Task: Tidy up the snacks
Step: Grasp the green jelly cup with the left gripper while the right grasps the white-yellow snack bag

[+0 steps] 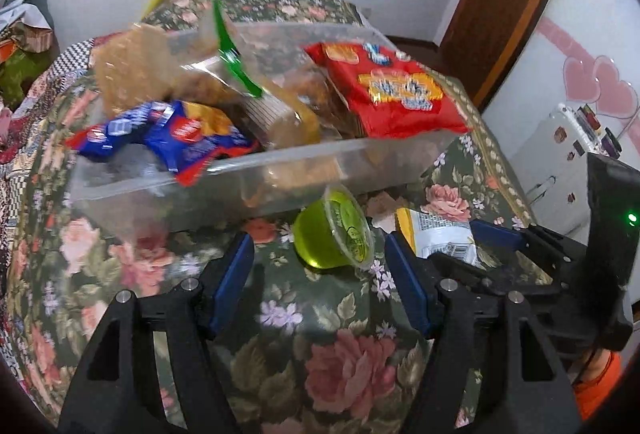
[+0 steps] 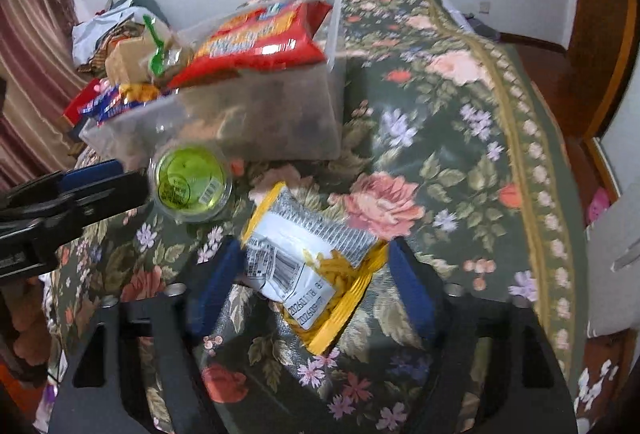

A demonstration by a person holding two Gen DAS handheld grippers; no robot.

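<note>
Left wrist view looks over a table under a flowered cloth [image 1: 332, 354], where a clear plastic bin [image 1: 256, 185] sits heaped with snacks – a red packet [image 1: 396, 89] at its right end, blue packets [image 1: 180, 137] hanging over the near rim at the left, and a clear bag with a green clip [image 1: 236, 61] behind them. Just in front of the bin a green jelly cup [image 1: 334, 230] lies tilted on the cloth, ahead of the left gripper [image 1: 320, 266], whose jaws stand wide apart and hold nothing. Beside the cup to the right lies a yellow and white packet [image 1: 436, 234], partly hidden by the other tool. Right wrist view shows that packet [image 2: 308, 270] flat on the cloth between the wide-spread jaws of the right gripper [image 2: 316, 274] – whether the blue pads [image 2: 408, 286] touch it I cannot tell. From this side the jelly cup [image 2: 190, 181] shows its printed lid, close against the bin [image 2: 256, 121], with the left gripper's tip [image 2: 92, 181] just beside it
</note>
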